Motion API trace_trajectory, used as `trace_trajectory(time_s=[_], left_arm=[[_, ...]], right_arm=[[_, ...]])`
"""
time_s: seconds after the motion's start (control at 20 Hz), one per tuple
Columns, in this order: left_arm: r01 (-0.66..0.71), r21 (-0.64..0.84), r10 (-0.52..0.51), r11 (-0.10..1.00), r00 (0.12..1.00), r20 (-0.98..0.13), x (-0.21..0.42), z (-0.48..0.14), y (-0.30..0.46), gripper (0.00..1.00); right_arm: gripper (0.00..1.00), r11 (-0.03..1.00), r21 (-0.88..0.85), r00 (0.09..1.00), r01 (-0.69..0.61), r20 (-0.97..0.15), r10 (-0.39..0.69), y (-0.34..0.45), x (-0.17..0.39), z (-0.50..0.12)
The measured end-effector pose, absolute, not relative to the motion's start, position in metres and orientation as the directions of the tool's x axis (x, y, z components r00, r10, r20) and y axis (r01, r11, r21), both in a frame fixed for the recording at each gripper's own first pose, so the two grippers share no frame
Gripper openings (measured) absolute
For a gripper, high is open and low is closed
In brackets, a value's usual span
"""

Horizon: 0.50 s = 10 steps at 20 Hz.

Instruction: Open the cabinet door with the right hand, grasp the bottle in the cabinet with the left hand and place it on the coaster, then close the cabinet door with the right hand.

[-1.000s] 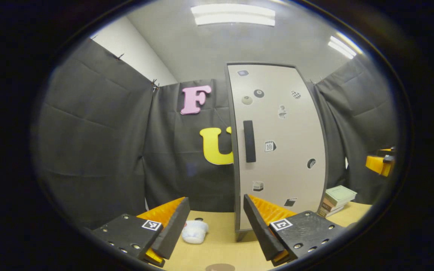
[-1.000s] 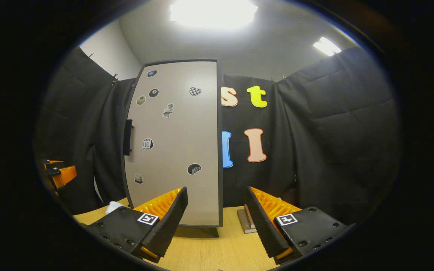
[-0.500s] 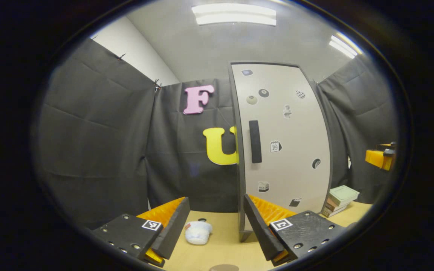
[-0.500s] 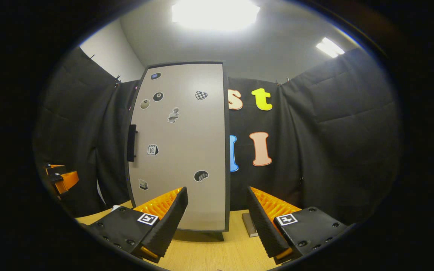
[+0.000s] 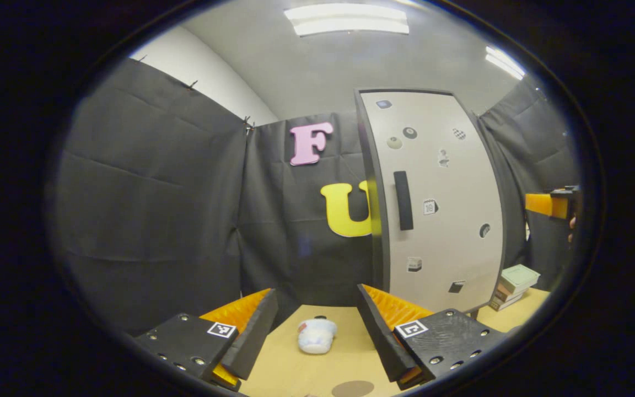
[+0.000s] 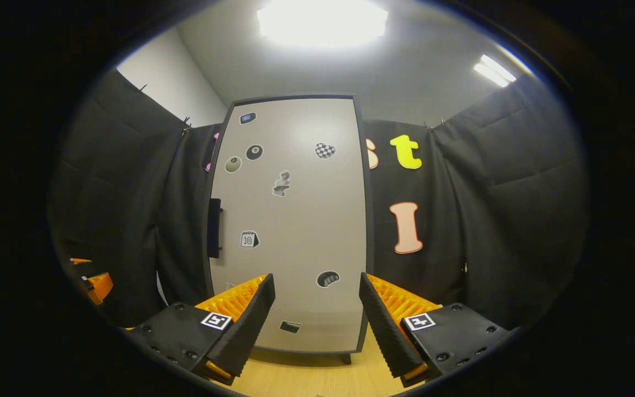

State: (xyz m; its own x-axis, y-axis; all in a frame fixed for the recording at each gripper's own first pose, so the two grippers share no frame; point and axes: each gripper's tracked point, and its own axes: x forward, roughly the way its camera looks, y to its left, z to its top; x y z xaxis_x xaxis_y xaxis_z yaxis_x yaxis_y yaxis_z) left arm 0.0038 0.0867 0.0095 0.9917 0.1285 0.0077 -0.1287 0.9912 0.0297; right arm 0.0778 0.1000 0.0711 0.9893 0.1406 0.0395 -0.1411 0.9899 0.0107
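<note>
Right gripper empty, fingers spread wide, facing the cabinet door head-on and somewhat short of it; door shut, flat pale panel dotted with small stickers; its dark vertical handle sits up and to the left of this gripper's fingers, near the door's left edge; hinges presumably on the far right edge, so the handle side should swing out; handle looks like a stiff raised bar standing proud of the panel, likely the only firm hold on an otherwise smooth face; best taken across its width at mid-height, fingers either side, pulled steadily rather than jerked, since the cabinet stands on the table on small feet and might shift or tip if light; left gripper likewise parted and holding nothing, low over the table; door handle ahead and to its right; bottle presumably behind the shut door, so its weight, stiffness and grip cannot be judged yet; a brown round patch at the table's near edge, just below the left fingers, is probably the coaster; a small white cup-like thing lies on its side between the left fingers, farther off; a stack of books right of the cabinet; door opening not yet begun
</note>
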Motion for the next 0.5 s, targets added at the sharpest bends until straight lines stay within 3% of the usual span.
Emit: trace_trajectory(time_s=[0.5], left_arm=[[-0.304,0.063,0.306,0.950,0.952,-0.013,-0.048,-0.005,0.186,0.87]], right_arm=[[0.98,0.967,0.001,0.965,-0.256,0.060,0.255,0.190,0.118,0.103]])
